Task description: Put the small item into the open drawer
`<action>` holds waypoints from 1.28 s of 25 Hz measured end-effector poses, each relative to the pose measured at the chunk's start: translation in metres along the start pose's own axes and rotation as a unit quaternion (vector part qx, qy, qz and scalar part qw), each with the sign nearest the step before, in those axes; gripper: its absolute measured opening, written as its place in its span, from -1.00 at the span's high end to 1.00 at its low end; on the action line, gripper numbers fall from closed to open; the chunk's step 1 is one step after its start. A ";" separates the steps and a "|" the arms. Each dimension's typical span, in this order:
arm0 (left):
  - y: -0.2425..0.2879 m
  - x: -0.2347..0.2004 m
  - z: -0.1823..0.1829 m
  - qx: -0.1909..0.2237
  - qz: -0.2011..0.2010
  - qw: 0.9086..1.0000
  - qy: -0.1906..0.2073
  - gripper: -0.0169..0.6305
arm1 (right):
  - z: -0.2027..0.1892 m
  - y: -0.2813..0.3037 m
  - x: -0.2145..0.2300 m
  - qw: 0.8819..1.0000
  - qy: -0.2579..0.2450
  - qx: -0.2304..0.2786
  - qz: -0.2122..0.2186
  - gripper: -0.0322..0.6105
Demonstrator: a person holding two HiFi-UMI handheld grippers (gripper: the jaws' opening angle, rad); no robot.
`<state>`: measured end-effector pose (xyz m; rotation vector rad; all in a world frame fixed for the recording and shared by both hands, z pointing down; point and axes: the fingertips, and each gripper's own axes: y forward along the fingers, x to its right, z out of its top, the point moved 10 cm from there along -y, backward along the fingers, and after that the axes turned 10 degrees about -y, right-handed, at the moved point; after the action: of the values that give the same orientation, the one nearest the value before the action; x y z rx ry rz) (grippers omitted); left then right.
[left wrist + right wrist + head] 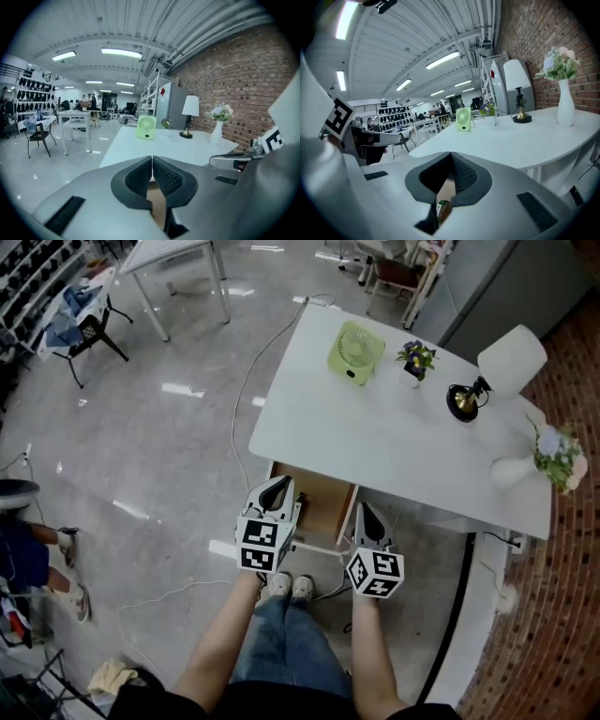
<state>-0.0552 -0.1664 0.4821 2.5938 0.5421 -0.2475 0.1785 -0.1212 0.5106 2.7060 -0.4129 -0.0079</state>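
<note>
Looking down in the head view, the left gripper (275,488) and right gripper (362,512) hang side by side over the open drawer (323,507) at the white table's (375,427) near edge, and the small item cannot be made out there. The left gripper view shows its jaws pressed together on nothing, with only drawer wood below the tips. Only the right gripper view shows the small item (443,209). It sits low in the slit behind that gripper's closed, empty tips, its long axis along the slit and its green end toward the tips.
</note>
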 end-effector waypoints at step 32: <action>-0.088 0.049 0.132 0.142 -0.067 0.986 0.056 0.88 | 0.146 -0.105 0.013 0.987 -0.042 0.149 -0.044 0.90</action>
<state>-0.0578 -0.1432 0.3178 2.8645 0.7720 -0.2391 0.2113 -0.0902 0.3360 3.0253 -0.3401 -0.0915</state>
